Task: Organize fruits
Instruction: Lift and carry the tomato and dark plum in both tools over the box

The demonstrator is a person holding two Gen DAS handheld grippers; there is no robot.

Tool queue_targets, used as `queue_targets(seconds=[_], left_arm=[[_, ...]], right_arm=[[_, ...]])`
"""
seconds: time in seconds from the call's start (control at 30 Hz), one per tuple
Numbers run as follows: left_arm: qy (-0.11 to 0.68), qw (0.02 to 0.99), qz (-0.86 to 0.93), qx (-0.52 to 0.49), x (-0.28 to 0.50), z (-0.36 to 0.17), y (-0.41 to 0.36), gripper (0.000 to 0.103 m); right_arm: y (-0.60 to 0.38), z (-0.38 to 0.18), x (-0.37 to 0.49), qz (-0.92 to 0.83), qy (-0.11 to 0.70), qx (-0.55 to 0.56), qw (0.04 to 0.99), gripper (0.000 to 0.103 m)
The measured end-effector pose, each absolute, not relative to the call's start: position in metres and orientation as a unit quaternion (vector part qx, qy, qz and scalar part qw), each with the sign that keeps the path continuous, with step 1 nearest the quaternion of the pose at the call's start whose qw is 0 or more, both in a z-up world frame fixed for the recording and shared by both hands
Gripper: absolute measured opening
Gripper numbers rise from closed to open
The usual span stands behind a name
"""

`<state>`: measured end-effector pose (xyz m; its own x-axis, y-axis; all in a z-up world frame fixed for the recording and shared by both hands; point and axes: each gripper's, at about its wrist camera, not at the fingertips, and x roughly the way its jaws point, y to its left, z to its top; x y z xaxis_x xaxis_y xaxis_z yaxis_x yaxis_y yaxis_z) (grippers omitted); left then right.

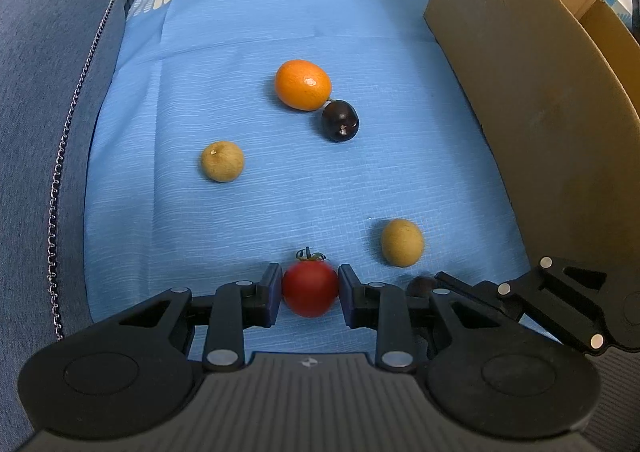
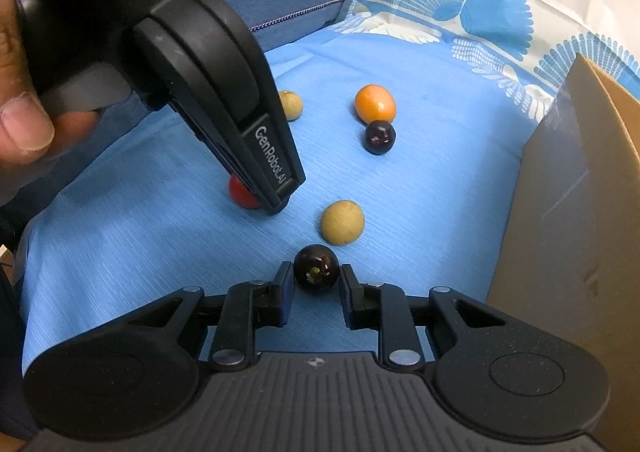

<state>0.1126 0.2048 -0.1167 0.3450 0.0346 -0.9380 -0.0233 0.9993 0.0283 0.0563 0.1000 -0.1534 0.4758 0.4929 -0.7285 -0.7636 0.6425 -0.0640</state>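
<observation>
Fruit lies scattered on the blue cloth (image 1: 280,191) before us, and each of our grippers has closed on one piece. Our left gripper (image 1: 310,288) holds a red cherry tomato (image 1: 310,290) between its pads, both of them pressed against its sides, with its green stalk pointing away from us. Our right gripper (image 2: 316,284) is nearly shut on a dark grape (image 2: 317,268), which sits at the very tips of the fingers, low on the cloth.

Just beyond the grape rests a tan round fruit (image 2: 342,221); a second tan fruit (image 1: 222,161) lies further out to the left. Further back an orange kumquat (image 1: 303,84) touches another dark grape (image 1: 340,120). From the right wrist view, the left gripper's body hides most of the tomato and part of the far tan fruit.

A cardboard box (image 1: 520,111) stands along the right edge of the cloth; we cannot see what is inside it. A blue cushion (image 1: 44,111) borders the left side.
</observation>
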Motion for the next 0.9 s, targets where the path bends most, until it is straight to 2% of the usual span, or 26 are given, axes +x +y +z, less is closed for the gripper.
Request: queue_targets(seconds=[0.37,0.6,0.9], left_arm=[[0.546,0.837,0.024,0.000,0.110,-0.106,0.203,0.033],[0.443,0.896,0.021,-0.010,0.089,-0.064,0.193,0.033],[0.316,0.948,0.015,-0.040,0.055,-0.018,0.169,0.033]], right_arm=[[0.095,-0.139,0.045,0.375,0.318,-0.183,0.851,0.024],[0.069,-0.106,0.031,0.376,0.255,-0.147,0.879,0.024],[-0.002,-0.052,0.012,0.341,0.169,-0.049,0.923,0.024]])
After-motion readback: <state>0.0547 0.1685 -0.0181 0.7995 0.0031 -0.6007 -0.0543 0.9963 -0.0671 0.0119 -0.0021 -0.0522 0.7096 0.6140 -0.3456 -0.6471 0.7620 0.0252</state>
